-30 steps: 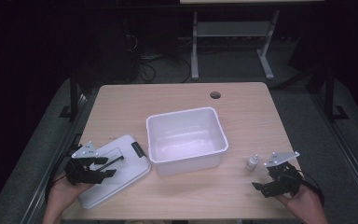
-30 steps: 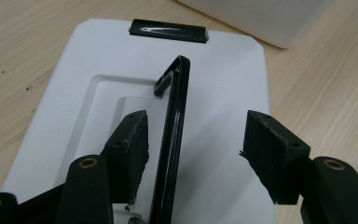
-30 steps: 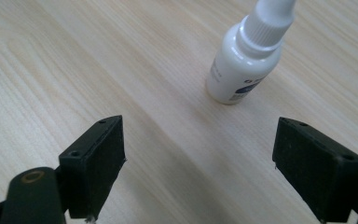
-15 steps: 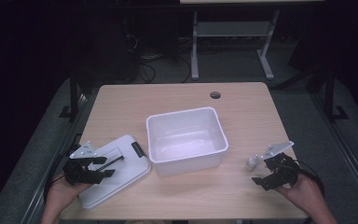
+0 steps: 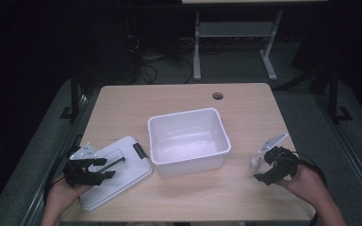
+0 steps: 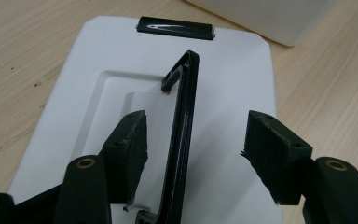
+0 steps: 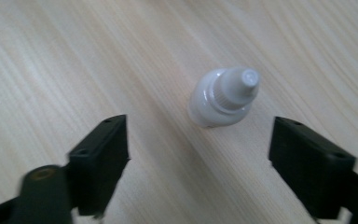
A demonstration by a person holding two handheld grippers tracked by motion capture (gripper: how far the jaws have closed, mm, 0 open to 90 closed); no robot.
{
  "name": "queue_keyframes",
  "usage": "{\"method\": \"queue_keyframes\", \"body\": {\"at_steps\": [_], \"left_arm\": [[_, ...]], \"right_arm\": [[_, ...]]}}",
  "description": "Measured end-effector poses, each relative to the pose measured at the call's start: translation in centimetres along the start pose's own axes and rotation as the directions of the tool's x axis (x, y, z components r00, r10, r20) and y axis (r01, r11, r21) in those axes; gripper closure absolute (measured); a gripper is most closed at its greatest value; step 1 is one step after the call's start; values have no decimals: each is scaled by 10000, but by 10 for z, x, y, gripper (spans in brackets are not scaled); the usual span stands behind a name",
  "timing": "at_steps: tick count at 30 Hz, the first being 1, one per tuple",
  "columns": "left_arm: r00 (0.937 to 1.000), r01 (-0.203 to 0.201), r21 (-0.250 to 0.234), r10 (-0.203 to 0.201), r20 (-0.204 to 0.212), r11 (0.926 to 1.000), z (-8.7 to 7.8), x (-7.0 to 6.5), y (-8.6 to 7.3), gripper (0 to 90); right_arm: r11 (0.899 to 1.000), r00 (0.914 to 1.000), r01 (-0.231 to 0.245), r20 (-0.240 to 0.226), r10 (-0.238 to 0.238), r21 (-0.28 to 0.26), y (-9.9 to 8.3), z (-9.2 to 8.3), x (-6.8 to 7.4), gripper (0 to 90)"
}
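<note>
The right hand-held gripper (image 7: 198, 154) has crept forward since a second ago, jaws spread wide to straddle the small white bottle (image 7: 223, 96) near the counter's (image 5: 179, 96) right edge. The left hand-held gripper (image 6: 193, 149) hangs released around the lid's (image 6: 98, 60) black handle (image 6: 182, 140), ready to lift.

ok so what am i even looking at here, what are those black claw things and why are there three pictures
The black claws are hand-held grippers: a person holds one in each hand at a wooden table. The high view looks down from above; the other two come from cameras riding on each gripper, looking along its jaws.

On the table stand an empty white tub, its flat white lid with a black handle, and a small white bottle.

Nothing is held. The left gripper is open, its jaws either side of the lid's handle. The right gripper is open too, its jaws apart just short of the upright bottle.
</note>
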State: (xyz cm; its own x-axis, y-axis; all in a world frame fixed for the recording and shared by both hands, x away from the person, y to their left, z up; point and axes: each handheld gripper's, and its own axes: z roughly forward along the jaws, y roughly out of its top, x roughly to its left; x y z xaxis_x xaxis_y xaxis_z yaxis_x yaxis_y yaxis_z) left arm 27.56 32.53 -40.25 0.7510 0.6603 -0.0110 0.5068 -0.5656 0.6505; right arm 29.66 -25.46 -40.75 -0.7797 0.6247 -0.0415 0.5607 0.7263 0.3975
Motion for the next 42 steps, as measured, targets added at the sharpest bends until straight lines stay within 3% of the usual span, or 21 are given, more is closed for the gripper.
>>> {"method": "queue_keyframes", "body": {"at_steps": [9,17,42], "left_arm": [[9999,99,-177,-98,56,9998,-2,1,-1,384],[9999,140,-344,-138,52,9993,-4,2,-1,383],[9998,202,-297,-200,55,9994,-3,3,-3,377]], "right_arm": [[9951,9975,688,-205,-675,710,18,0,-9,234],[9813,9901,1379,-446,-1330,1345,34,2,-11,288],[9442,9765,2128,-895,-1962,2515,50,22,-17,543]]}}
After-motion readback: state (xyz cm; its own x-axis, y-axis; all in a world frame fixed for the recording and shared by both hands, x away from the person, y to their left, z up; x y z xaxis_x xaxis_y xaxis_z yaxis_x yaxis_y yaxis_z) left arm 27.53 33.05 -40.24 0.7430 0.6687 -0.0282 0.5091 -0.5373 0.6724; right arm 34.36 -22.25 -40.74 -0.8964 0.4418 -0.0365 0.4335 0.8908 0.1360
